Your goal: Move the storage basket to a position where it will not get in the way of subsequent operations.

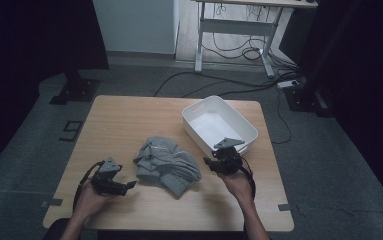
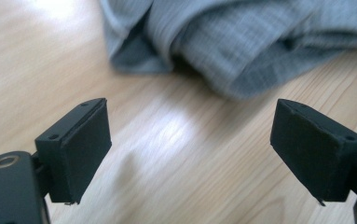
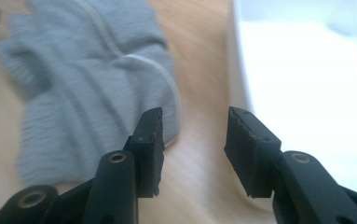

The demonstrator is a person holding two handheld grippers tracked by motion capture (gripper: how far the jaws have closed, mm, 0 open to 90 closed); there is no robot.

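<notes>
Ideally, both empty, open grippers, left (image 1: 129,185) and right (image 1: 208,162), pinch the grey cloth (image 1: 168,164) at 9 and 3 o'clock.

The high view is dim, its corners falling to black, with only the wooden table (image 1: 129,120) and white bin (image 1: 244,131) moderately lit. Both gripper views are brighter: a soft glare patch lies on the wood just ahead of the left gripper (image 2: 190,140), and beside the right gripper (image 3: 192,128) the bin's inside is washed out. The grey cloth (image 3: 87,88) beyond the jaws is smeared and out of focus.

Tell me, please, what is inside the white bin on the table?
The white bin looks empty: its pale floor shows bare in the high view. The right tool stands in front of its near corner and hides a small part there. The grey garment lies on the table beside it.
</notes>
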